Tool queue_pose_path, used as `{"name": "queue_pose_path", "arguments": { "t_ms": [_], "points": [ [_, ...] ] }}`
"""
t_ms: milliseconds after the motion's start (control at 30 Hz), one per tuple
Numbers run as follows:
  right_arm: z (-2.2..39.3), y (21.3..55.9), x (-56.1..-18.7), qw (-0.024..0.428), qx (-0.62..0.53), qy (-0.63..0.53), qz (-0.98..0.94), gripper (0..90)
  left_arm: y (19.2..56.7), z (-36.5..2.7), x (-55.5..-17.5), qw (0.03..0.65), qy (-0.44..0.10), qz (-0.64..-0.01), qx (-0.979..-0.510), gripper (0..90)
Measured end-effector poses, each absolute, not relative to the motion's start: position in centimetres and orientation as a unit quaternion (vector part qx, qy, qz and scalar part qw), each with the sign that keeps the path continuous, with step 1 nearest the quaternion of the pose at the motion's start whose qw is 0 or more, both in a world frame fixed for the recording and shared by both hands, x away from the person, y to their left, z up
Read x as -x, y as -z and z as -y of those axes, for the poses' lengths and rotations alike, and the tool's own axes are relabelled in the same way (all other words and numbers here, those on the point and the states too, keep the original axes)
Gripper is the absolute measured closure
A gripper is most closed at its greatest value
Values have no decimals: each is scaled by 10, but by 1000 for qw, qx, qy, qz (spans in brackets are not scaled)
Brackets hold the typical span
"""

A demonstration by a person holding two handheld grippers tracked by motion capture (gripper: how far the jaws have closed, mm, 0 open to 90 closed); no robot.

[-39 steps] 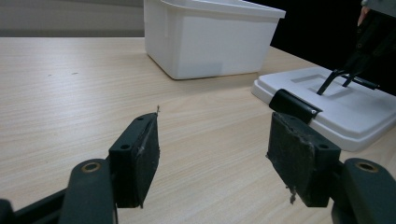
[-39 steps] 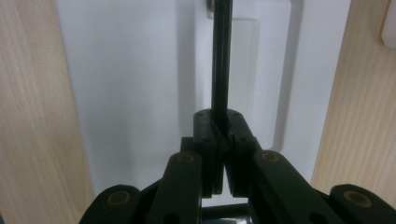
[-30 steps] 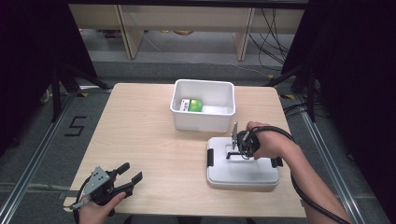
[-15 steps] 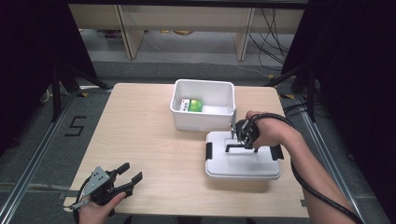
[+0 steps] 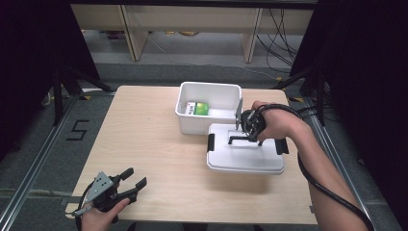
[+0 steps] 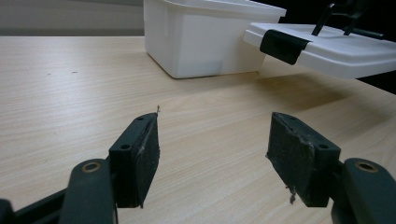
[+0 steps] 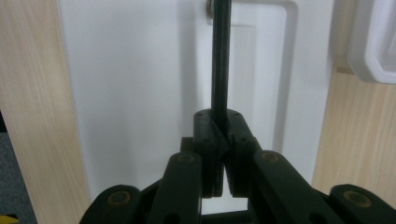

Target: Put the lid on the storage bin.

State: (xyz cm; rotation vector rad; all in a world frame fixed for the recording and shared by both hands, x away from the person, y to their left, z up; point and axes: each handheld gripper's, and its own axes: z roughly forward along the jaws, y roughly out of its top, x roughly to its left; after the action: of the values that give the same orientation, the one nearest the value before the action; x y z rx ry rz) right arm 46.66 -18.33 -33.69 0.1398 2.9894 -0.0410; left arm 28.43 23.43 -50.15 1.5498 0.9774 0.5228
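On the worktop [image 5: 144,125] stands one white box [image 5: 210,113], with one green thing [image 5: 202,109] inside. One white lid [image 5: 245,154] hangs just beside the box, above the worktop. The right gripper [image 5: 251,127] has its fingers clenched on the lid's one black handle [image 7: 219,60]. The left gripper [image 5: 132,182] is near the front edge, fingers [image 6: 137,158] released, holding nothing.
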Motion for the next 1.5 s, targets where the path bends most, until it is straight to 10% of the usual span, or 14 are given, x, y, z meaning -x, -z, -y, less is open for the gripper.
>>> {"name": "queue_pose_path", "arguments": {
  "t_ms": [1500],
  "points": [
    [169, 287, -458, 94, -31, -11, -995, 854, 501, -234, -284, 580, -223, -415, -664, 333]
  ]
}}
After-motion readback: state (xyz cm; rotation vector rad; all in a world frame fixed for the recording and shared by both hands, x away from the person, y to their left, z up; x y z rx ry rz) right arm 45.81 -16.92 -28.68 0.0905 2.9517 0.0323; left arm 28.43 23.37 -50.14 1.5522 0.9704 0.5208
